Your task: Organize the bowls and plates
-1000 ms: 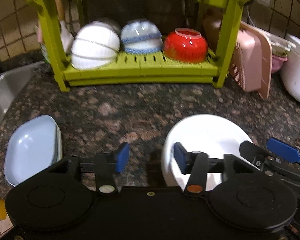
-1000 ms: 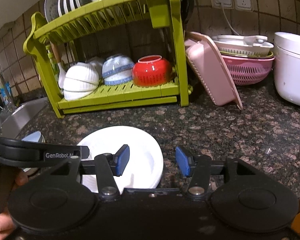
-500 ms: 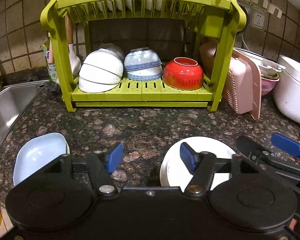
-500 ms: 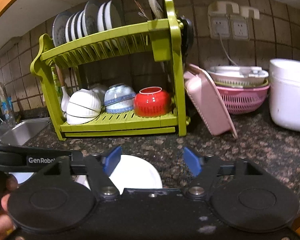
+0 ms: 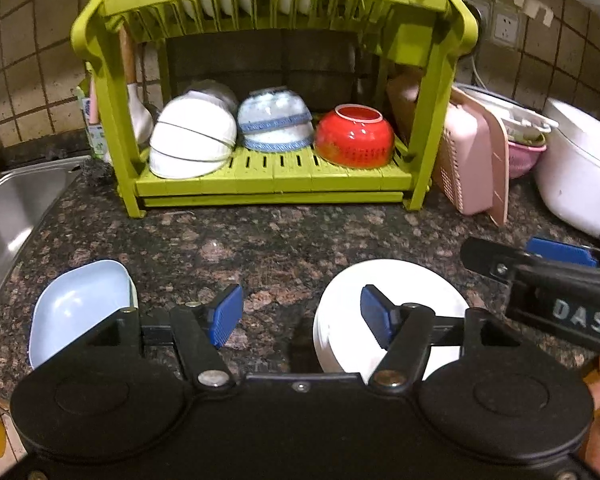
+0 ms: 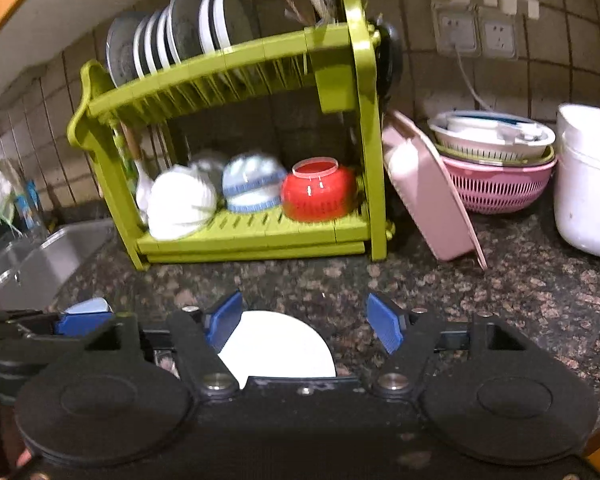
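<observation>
Hovering low over the speckled granite counter, the left gripper has its blue ribbed pads spread wide with nothing between them. Its right pad hangs over the left part of a round white plate, which lies flat on the stone, face up, glossy and smooth; being round, it has no long axis. To the left a pale blue dish with rounded corners and a squarish shape also sits face up on the counter, one corner pointing toward the rack. The right gripper is likewise wide open and empty, its pads apart above the far edge of the same plate; in the left view its black body juts in from the right edge.

Farther back stands a lime-green plastic dish rack with slotted shelves. On its lower shelf rest stacked white bowls tipped on their side with rims facing down and left, then blue-rimmed bowls turned upside down, then a shiny red bowl inverted, its foot ring up. On the upper tier, plates stand on edge in the slots. A steel sink lies at the left. Right of the rack a pink perforated basket leans on its side, with a pink colander and a white pot beyond.
</observation>
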The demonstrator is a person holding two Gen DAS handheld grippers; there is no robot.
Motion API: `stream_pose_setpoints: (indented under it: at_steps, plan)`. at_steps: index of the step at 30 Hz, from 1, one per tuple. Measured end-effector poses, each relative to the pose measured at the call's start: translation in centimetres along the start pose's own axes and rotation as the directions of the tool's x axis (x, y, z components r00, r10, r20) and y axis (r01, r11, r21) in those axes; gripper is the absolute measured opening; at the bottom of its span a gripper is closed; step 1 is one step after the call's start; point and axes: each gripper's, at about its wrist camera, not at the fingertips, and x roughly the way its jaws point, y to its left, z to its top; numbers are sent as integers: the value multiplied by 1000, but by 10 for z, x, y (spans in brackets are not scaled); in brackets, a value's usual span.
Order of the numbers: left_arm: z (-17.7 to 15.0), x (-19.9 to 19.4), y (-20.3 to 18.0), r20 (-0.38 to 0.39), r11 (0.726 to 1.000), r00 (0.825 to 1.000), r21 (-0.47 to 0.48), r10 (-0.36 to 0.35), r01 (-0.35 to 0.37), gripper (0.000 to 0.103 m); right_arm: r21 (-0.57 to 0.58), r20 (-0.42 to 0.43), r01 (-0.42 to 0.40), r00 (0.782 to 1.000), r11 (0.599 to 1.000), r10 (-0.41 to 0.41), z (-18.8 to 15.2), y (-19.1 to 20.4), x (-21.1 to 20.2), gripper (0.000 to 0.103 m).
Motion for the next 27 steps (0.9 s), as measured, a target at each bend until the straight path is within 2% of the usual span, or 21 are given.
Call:
stream_pose_setpoints:
  at_steps: [5, 9, 17, 23, 27]
  plan:
    - [0, 7, 0, -41, 1000, 999, 4, -6, 6, 64, 50, -30, -15, 999, 999, 17, -9, -5, 14, 69]
    - [-1, 12, -1, -62, 1000, 998, 15, -1, 2, 63, 56, -85, 6, 996, 998, -1, -17, -8, 22, 56]
    - [-1, 24, -2, -124, 1000, 992, 24, 7, -4, 63, 110, -174, -9, 984, 994, 28, -26, -14, 33, 54]
    - [1, 36, 5, -170, 1000, 985, -22, -7, 3, 63, 111, -197, 3, 980, 994, 19, -28, -13, 38, 54]
    - [-1, 41, 3, -181, 1000, 984, -16, 5, -8, 63, 127, -214, 16, 977, 992, 12, -30, -15, 43, 50]
